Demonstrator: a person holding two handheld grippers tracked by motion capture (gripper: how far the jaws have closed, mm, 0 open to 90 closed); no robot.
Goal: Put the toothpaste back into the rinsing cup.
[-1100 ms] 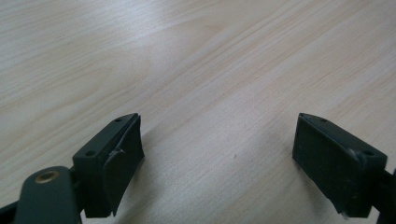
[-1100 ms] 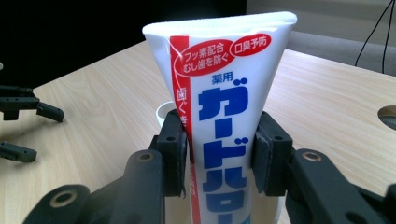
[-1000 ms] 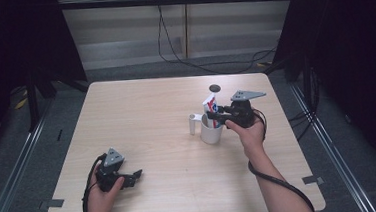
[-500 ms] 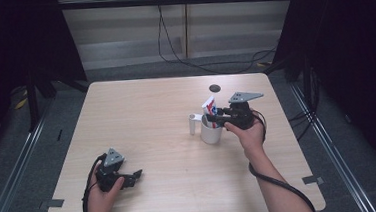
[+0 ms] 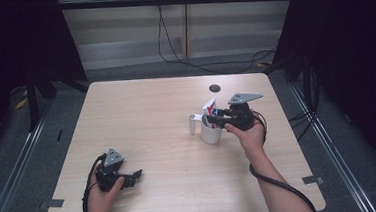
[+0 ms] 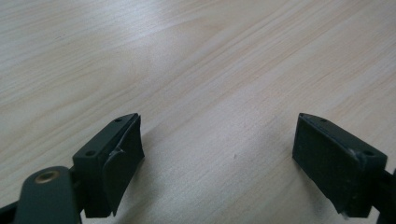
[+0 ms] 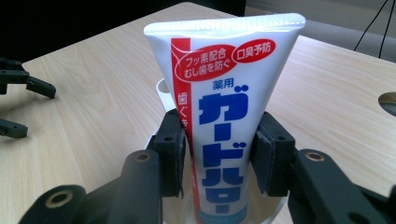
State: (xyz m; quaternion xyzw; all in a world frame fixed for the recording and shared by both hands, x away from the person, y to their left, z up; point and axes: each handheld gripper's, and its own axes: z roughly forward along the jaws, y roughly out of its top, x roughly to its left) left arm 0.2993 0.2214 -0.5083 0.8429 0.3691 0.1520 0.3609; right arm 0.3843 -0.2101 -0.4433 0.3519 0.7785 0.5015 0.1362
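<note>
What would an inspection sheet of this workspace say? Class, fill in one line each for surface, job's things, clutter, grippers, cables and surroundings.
Surface: light wooden table, with a round hole near the far edge.
Job's things: toothpaste tube standing upright in a white cup; the cup's handle points left.
Clutter: nothing seen.
Grippers: right gripper shut on the tube; left gripper open, low over bare wood.
Cables: one trails from each gripper; more hang behind the table.
Surroundings: dark curtains, grey floor.
</note>
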